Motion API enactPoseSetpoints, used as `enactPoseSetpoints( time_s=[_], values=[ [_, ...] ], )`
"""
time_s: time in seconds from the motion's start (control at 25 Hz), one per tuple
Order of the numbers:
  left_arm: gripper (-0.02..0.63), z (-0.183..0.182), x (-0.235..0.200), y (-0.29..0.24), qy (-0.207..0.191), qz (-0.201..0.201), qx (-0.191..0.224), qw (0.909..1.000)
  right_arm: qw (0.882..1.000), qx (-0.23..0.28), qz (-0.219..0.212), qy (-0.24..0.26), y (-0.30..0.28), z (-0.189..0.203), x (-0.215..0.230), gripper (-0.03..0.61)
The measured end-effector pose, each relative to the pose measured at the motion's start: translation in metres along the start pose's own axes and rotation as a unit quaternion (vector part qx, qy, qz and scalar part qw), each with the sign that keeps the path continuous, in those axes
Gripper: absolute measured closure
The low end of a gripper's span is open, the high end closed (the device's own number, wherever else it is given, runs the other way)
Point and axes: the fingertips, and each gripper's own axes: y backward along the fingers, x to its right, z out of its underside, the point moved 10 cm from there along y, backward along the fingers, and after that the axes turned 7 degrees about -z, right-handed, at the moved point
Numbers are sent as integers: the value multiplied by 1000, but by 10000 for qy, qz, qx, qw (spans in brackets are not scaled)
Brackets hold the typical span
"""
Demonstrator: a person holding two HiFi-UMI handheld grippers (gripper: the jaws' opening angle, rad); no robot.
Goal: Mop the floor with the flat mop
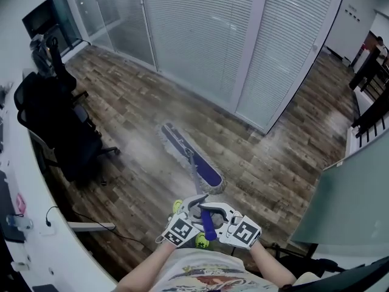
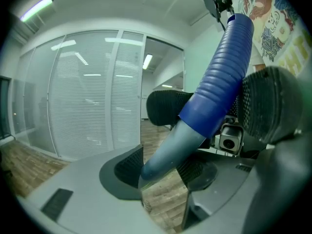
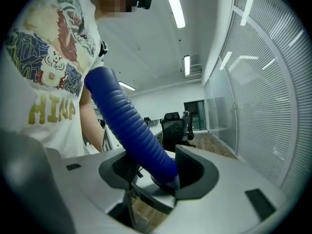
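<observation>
- Wood-plank floor (image 1: 134,96) fills this office room, which is closed off on the far side by a glass partition with blinds (image 1: 200,35). We take the open stretch ahead of us as the area to mop.
- On those planks the flat mop (image 1: 191,156) lies with its long blue head flat down and set diagonally. It is well apart from the partition and the furniture, so the whole pad meets the floor.
- Its handle (image 1: 207,222) slopes up from the head toward our chest, an angle that lets the head lie flat while we push.
- Our left hand-held gripper (image 2: 161,172) is clamped on the grey shaft just below the blue ribbed grip, and the shaft fills the gap between its pads.
- Our right hand-held gripper (image 3: 157,175) is clamped on the ribbed grip itself, where the ridges should stop it slipping.
- The head view shows the two held close together at the top of the handle, which we judge gives us leverage to steer the head.
- Further out on the left, a black office chair (image 1: 61,126) stands beside the white counter (image 1: 30,181), something we would have to steer around.
</observation>
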Motion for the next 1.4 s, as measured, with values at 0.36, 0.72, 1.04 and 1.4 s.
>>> enactPoseSetpoints(
  time_s=[0.36, 0.72, 1.04, 1.4],
  values=[
    [430, -7, -130, -54, 77, -108, 161, 9998, 9999, -39, 23, 121, -52, -8, 130, 371],
    [430, -36, -348, -122, 132, -66, 309, 9994, 9994, 10, 214, -261, -148, -44, 334, 370],
    [428, -46, -524, -200, 154, -123, 424, 9989, 9989, -43, 402, -256, -216, -51, 511, 368],
    [428, -43, -612, -238, 85, -3, 346, 9994, 9975, 49, 643, -278, -251, -49, 595, 368]
  ],
)
